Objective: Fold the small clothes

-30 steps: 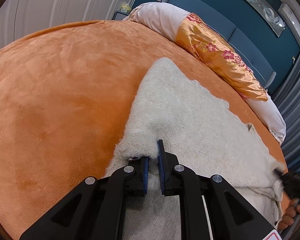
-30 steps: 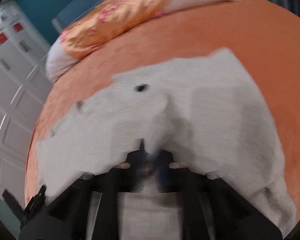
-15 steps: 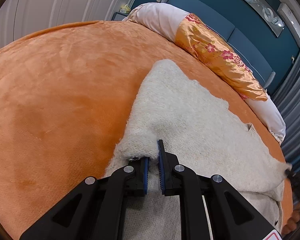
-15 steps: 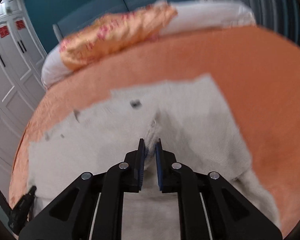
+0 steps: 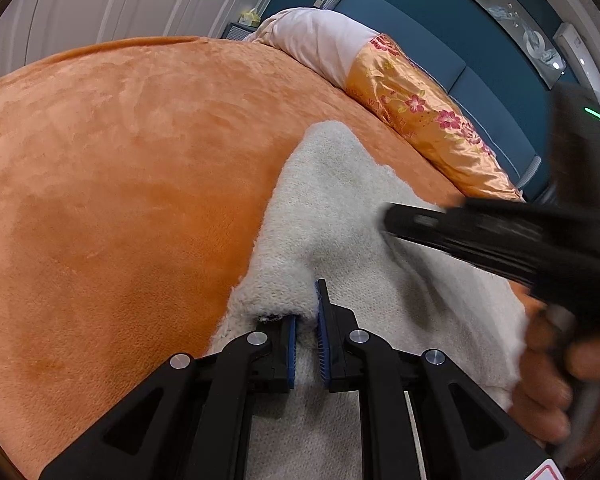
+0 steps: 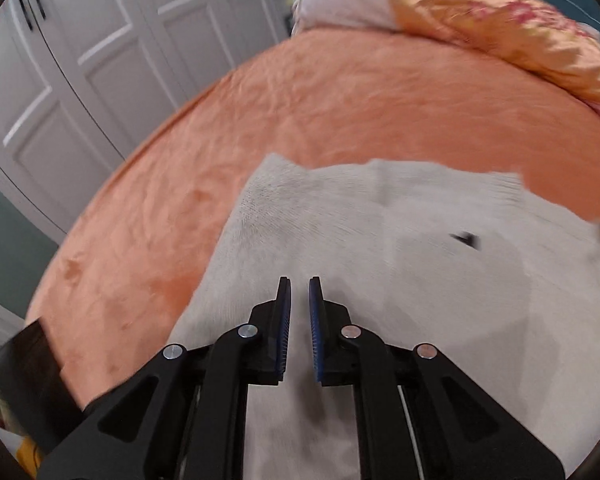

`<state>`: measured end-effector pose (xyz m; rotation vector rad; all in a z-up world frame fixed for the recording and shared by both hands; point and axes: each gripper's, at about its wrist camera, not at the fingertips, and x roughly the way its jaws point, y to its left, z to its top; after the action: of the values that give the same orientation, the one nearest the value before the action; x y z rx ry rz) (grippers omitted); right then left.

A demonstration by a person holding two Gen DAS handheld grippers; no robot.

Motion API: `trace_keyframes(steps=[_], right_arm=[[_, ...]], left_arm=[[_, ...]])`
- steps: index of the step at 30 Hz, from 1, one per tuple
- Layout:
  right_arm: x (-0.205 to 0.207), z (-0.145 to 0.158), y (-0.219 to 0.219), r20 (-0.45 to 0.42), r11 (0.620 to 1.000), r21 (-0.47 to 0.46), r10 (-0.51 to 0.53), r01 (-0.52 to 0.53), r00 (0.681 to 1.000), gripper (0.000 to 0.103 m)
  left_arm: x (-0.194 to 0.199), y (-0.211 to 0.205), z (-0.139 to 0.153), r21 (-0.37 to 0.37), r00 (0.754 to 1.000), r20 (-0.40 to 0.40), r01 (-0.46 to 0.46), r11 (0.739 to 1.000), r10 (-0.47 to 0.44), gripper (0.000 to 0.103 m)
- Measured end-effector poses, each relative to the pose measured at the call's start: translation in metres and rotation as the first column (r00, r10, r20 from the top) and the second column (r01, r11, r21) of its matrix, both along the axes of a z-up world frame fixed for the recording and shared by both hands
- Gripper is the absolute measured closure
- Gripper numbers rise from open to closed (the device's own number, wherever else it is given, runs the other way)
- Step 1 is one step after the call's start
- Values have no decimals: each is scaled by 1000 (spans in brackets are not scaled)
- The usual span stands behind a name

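Observation:
A cream knitted garment (image 5: 340, 208) lies on the orange bedspread (image 5: 120, 184). My left gripper (image 5: 306, 320) is shut on a raised fold at the garment's left edge. My right gripper (image 6: 299, 304) hovers over the garment (image 6: 400, 256) with its jaws a narrow gap apart and nothing between them. It also shows in the left wrist view (image 5: 500, 236), blurred, reaching in from the right above the cloth. A small dark mark (image 6: 466, 237) sits on the garment.
A pink and orange floral duvet roll (image 5: 400, 92) lies along the far edge of the bed by the blue headboard (image 5: 440, 40). White wardrobe doors (image 6: 80, 48) stand to the left.
My right gripper let go of the garment fold, lifted, and swung across over the cloth toward the left gripper. My left gripper stays shut on its fold.

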<state>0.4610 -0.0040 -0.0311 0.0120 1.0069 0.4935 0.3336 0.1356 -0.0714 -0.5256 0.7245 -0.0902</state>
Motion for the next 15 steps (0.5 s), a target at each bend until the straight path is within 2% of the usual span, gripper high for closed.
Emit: trace_keyframes(steps=[3, 9, 12, 13, 15], right_arm=[[27, -17, 15, -18, 999, -40, -22, 21, 1000, 98], [60, -26, 24, -33, 994, -24, -108, 107, 994, 103], [46, -7, 17, -7, 986, -4, -166, 166, 986, 103], [29, 7, 2, 27, 976, 34, -214, 213, 976, 97], [-4, 25, -29, 68, 961, 96, -267, 260, 961, 93]], left_arm=[[0, 1, -2, -11, 1000, 7, 0, 1000, 0, 91], [2, 2, -5, -21, 1000, 14, 0, 1000, 0, 91], [2, 3, -5, -24, 1000, 15, 1, 1000, -1, 91], [2, 2, -5, -24, 1000, 14, 1, 1000, -1, 91], [3, 2, -4, -21, 1000, 10, 0, 1000, 0, 91]])
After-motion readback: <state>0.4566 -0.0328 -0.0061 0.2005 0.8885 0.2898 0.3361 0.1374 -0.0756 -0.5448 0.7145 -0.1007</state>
